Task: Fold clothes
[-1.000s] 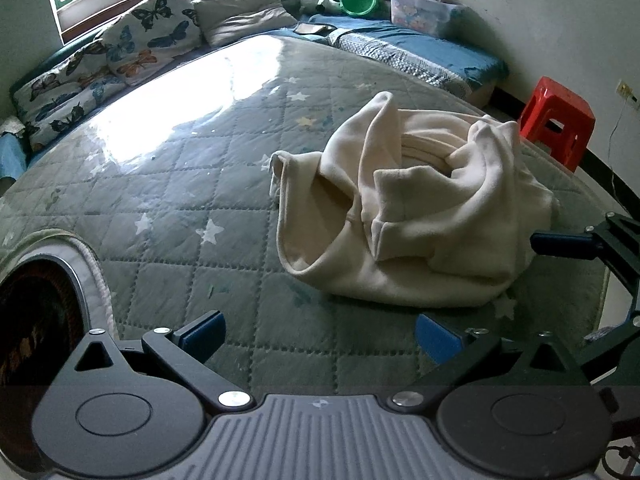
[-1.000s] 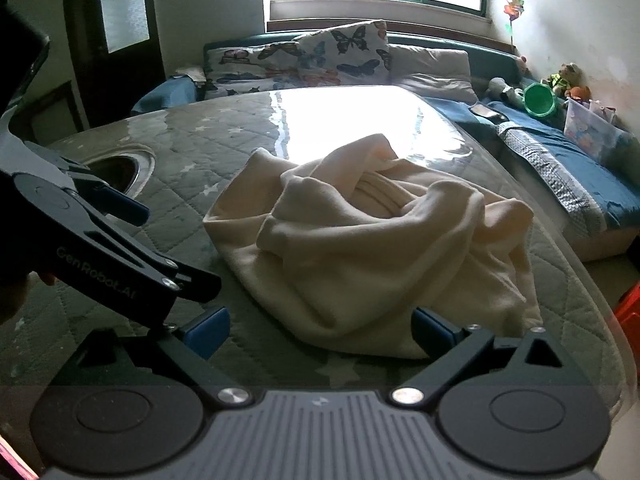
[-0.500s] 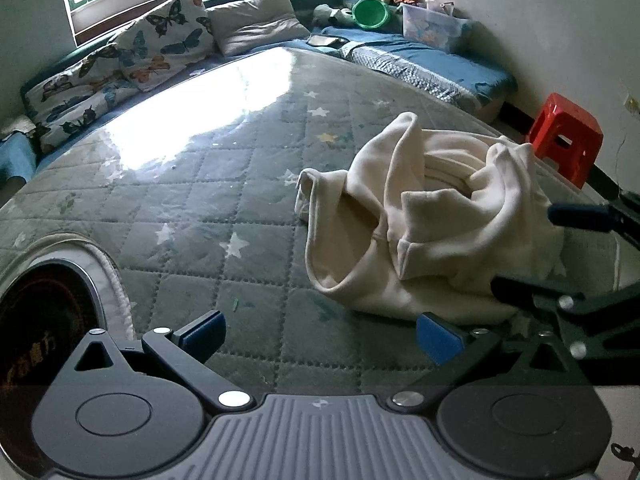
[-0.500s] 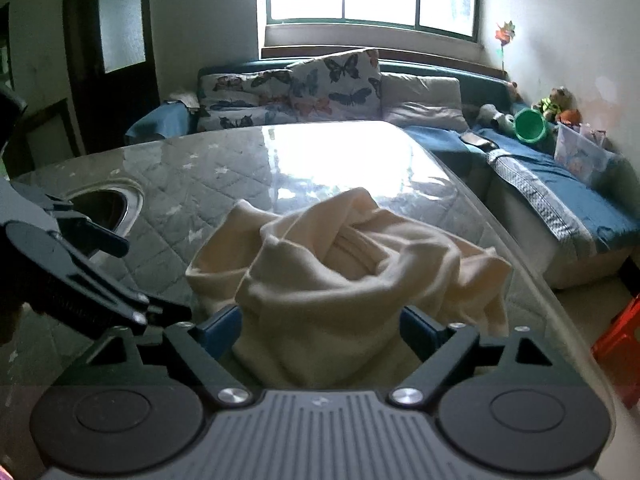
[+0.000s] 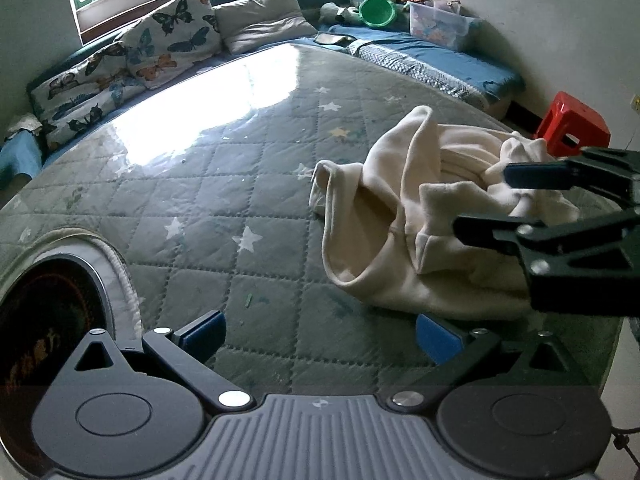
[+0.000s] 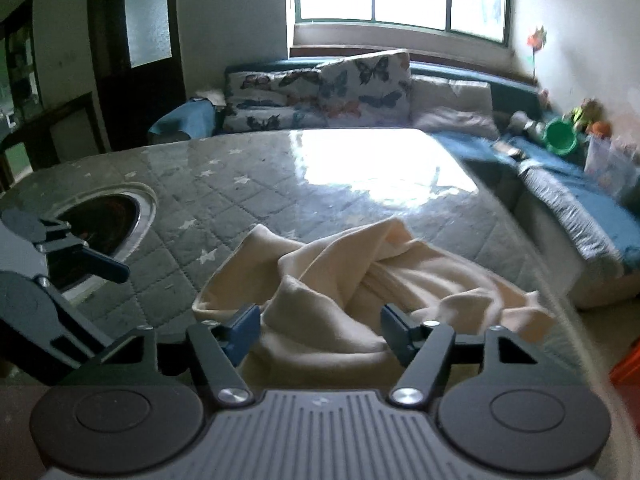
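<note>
A cream fleece garment (image 5: 404,216) lies crumpled on the grey quilted star-pattern surface (image 5: 224,208), toward its right edge. It also shows in the right wrist view (image 6: 340,292). My left gripper (image 5: 320,336) is open and empty, hovering over the surface just short of the garment's near edge. My right gripper (image 6: 320,330) is open, its jaws straddling a raised fold of the garment without closing on it. In the left wrist view the right gripper (image 5: 496,196) reaches in over the garment from the right.
A round dark opening (image 5: 44,320) is set in the surface at the near left. Butterfly cushions (image 5: 120,64) and a blue bench (image 5: 432,60) with a green bowl and a plastic box line the far side. A red stool (image 5: 572,124) stands right.
My right gripper has moved forward and down onto the garment, so a fold now sits between its jaws. My left gripper has shifted slightly left, staying open.
</note>
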Motion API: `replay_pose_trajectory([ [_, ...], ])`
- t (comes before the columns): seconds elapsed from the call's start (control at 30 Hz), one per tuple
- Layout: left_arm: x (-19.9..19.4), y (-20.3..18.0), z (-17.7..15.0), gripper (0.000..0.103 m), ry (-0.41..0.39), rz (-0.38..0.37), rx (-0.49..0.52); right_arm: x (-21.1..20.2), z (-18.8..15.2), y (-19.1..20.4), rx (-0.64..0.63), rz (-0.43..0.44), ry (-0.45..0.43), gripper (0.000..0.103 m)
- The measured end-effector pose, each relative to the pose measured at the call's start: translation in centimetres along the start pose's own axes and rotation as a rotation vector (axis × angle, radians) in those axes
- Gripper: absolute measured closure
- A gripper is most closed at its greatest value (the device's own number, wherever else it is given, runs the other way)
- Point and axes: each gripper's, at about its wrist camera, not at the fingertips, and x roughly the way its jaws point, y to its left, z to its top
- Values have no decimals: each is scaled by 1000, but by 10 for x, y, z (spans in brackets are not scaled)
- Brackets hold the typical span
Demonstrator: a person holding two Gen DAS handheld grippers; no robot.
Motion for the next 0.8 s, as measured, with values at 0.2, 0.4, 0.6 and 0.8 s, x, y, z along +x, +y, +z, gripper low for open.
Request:
replay_pose_trajectory([
  [0.2,3,0,-2,0,10,2,0,15,0,-3,17,13,31,46],
  [0.4,1,2,-4,0,6,7,0,19,-5,-11,65,57,38,76],
  [0.6,-2,13,-6,0,0,15,-30,-2,-11,-14,79,83,18,87],
  [0.8,-6,25,-5,0,-18,40,-51,-32,-26,-9,63,158,35,89],
])
